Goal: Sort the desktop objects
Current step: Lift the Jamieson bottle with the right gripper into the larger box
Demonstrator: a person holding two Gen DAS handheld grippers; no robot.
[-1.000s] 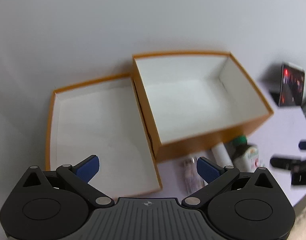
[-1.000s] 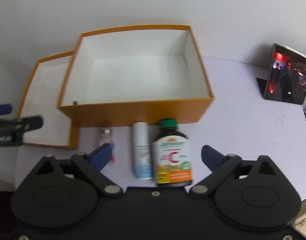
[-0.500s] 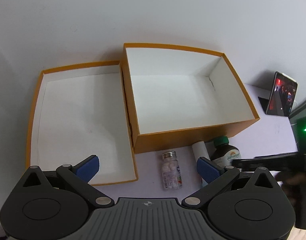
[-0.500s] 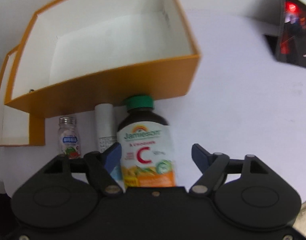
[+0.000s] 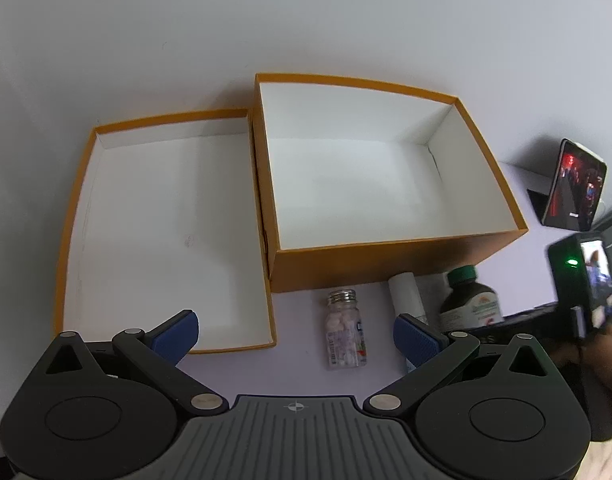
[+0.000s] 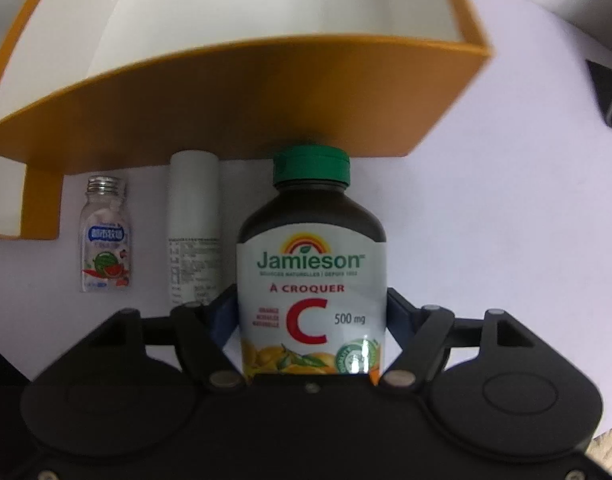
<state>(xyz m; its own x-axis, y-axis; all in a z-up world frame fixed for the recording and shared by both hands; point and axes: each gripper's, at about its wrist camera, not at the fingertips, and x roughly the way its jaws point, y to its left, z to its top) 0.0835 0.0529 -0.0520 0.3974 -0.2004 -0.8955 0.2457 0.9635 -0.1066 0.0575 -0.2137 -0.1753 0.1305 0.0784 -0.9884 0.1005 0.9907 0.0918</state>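
Note:
A dark vitamin C bottle with a green cap lies on the table in front of the orange box. My right gripper has both fingers pressed against the bottle's sides, shut on it. A white tube and a small clear candy bottle lie to its left. My left gripper is open and empty, held above the table near the candy bottle. The vitamin bottle and the tube also show in the left wrist view.
The deep orange box stands next to its shallow orange lid, both white inside and holding nothing. A phone on a stand is at the far right. A white wall rises behind.
My right gripper moved forward and down over the vitamin bottle and closed on it. My left gripper pulled back and turned, showing both boxes more fully.

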